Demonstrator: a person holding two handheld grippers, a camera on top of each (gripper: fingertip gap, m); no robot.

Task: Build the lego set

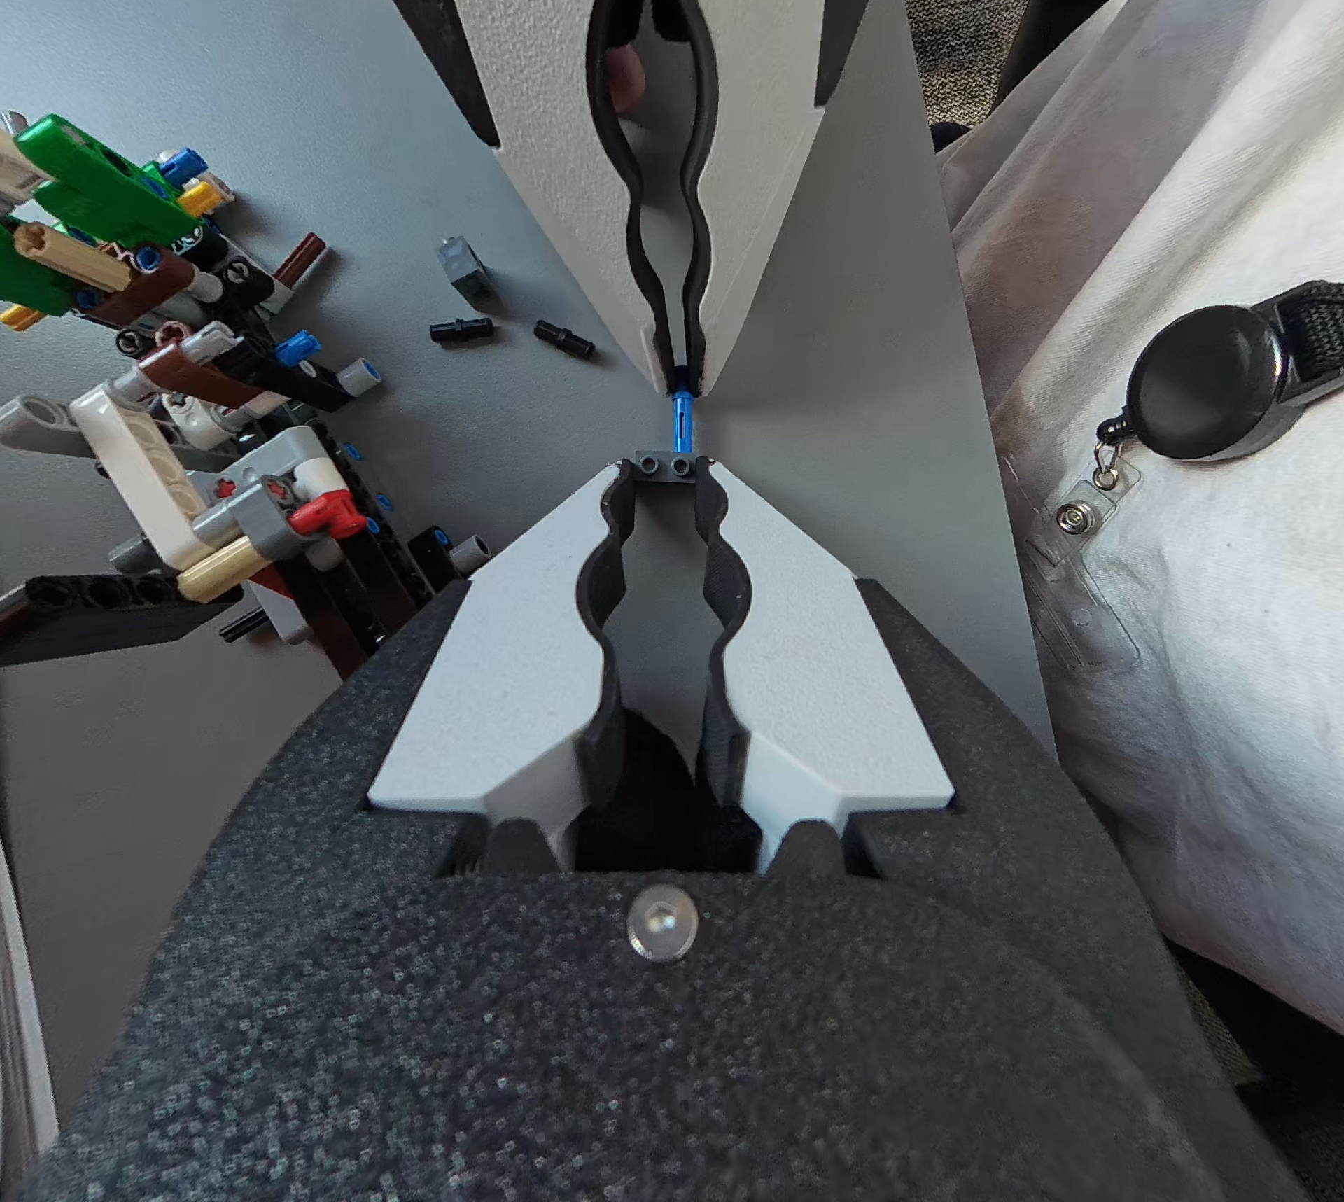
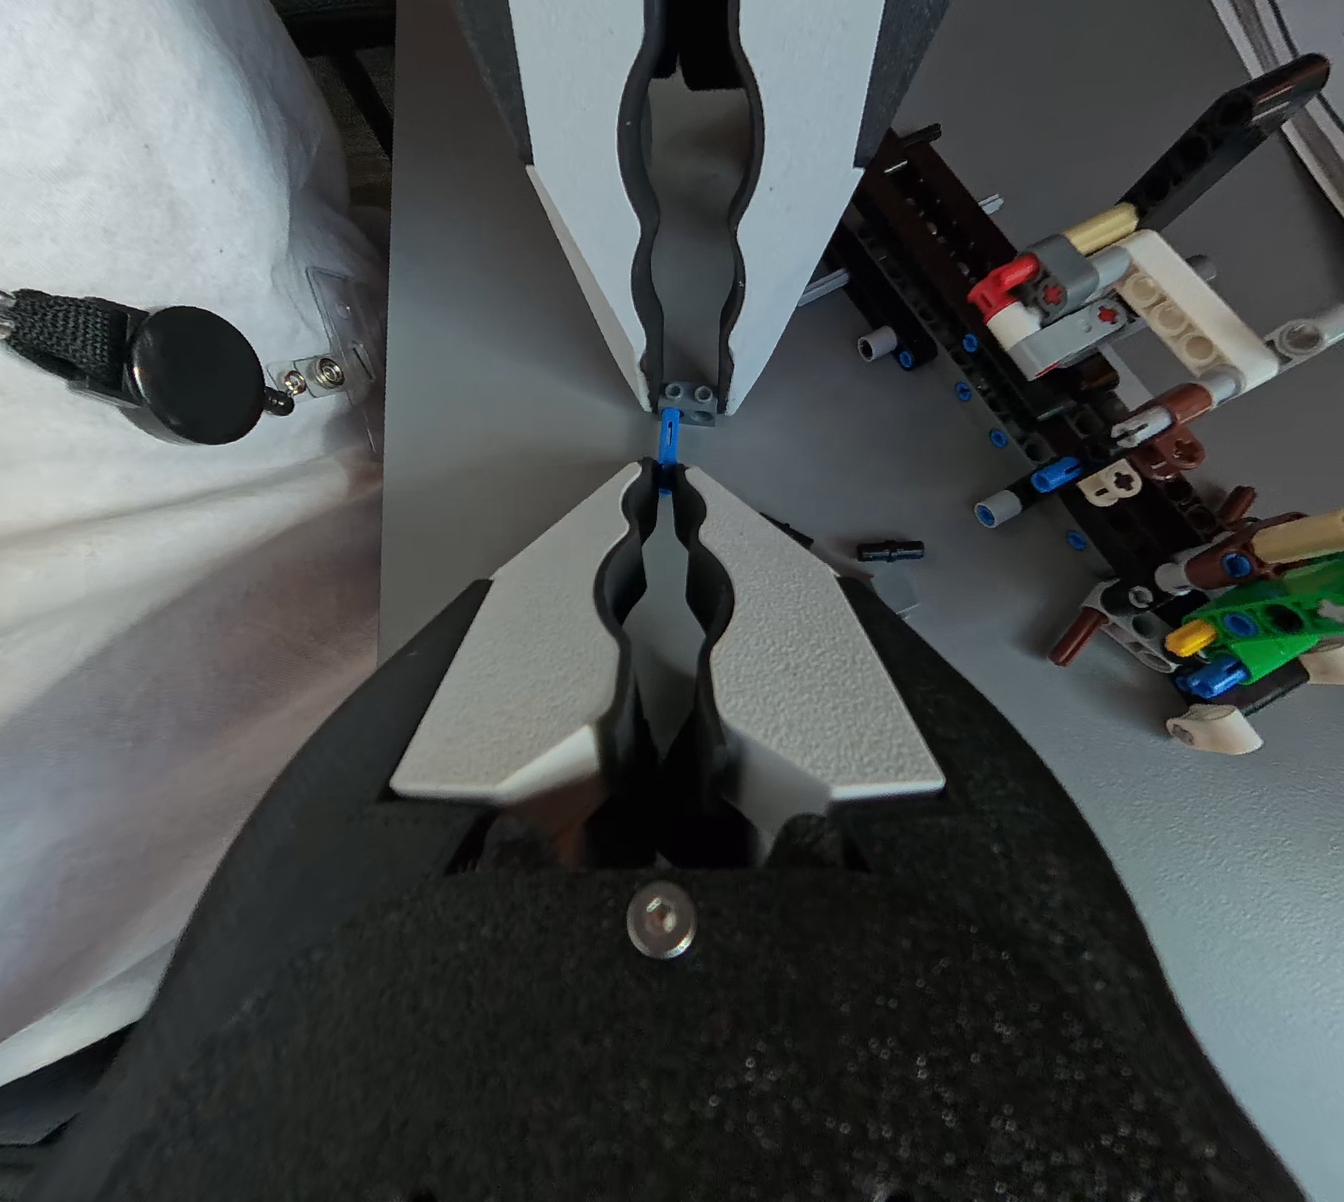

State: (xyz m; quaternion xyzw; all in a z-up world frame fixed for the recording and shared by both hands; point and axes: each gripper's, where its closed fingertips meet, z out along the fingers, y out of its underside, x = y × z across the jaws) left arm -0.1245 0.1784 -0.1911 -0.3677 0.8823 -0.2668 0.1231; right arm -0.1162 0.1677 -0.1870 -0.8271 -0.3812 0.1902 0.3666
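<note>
The left gripper point(image 1: 663, 465) clamps a grey brick point(image 1: 663, 466); the right gripper point(image 2: 663, 476) pinches a blue pin point(image 2: 668, 436) — axis pointing straight at the brick's hole, tip touching it.

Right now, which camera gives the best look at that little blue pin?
The right wrist view: the blue pin shows its slot and tip at the grey brick. In the left wrist view the blue pin is partly hidden behind the brick.
</note>
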